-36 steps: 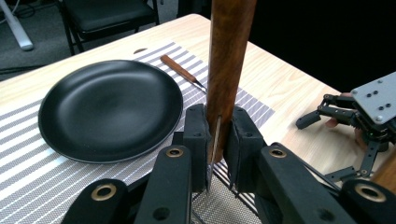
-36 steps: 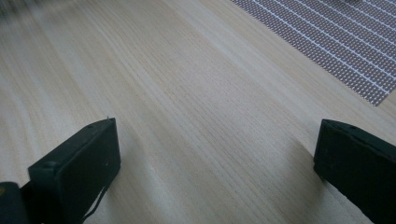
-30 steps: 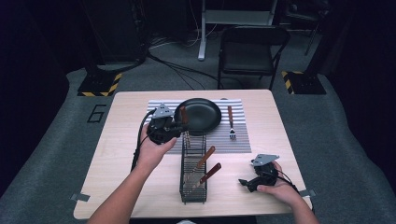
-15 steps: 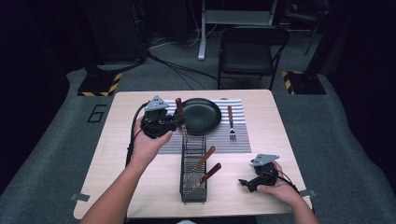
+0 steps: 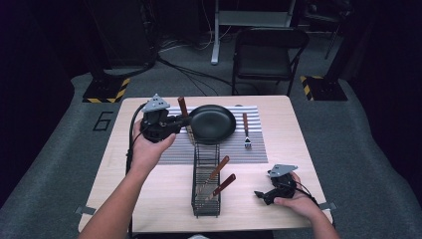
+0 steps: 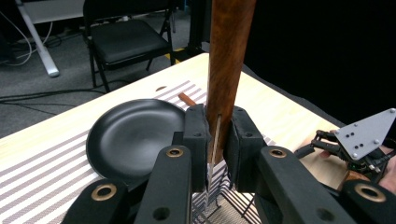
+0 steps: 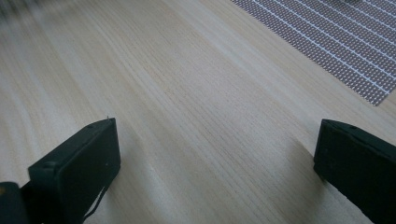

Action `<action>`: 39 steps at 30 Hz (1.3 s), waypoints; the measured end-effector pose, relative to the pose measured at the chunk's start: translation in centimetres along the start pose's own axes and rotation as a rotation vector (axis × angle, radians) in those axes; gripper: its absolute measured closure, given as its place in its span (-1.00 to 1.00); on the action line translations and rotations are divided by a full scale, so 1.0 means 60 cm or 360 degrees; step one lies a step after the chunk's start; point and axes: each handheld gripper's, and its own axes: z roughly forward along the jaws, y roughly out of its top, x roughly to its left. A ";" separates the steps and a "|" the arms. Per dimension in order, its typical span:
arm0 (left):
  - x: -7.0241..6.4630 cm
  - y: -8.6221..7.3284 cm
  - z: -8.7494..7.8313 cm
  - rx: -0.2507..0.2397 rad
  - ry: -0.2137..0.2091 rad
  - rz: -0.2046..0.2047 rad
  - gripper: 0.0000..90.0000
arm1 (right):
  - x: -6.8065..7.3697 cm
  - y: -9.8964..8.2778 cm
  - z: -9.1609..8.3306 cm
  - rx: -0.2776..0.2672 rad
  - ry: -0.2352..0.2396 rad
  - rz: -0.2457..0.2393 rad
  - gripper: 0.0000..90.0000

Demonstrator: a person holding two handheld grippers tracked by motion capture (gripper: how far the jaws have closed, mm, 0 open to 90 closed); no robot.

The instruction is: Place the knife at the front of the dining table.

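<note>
Two wooden-handled utensils [image 5: 217, 178] already stand in the wire rack [image 5: 206, 204]. The left claw [image 5: 183, 121] clamps a third, probably a knife [image 6: 229, 70]; fork [image 5: 246, 132] remains. Right claw [image 5: 262, 195] gapes empty.

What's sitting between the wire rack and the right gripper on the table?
Nothing: in the high view the stretch of table between the wire rack and the right gripper is bare wood.

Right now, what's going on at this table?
A person is sorting wooden-handled cutlery. The left gripper is shut on a wooden-handled utensil, held upright above the striped mat beside the black pan. Two more such utensils lean in the wire rack, and a fork lies on the mat. The right gripper rests open on the table, holding nothing.
</note>
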 end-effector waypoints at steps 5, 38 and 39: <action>0.008 -0.003 -0.005 0.0001 0.0020 -0.0010 0.77 | 0.000 0.000 0.000 0.0000 0.0000 0.0001 -1.00; 0.130 -0.108 0.006 0.0060 0.0296 -0.0260 0.77 | 0.000 0.000 0.000 -0.0001 -0.0002 0.0005 -1.00; 0.131 -0.111 0.006 0.0068 0.0301 -0.0262 0.77 | 0.000 0.000 0.000 -0.0002 -0.0002 0.0005 -1.00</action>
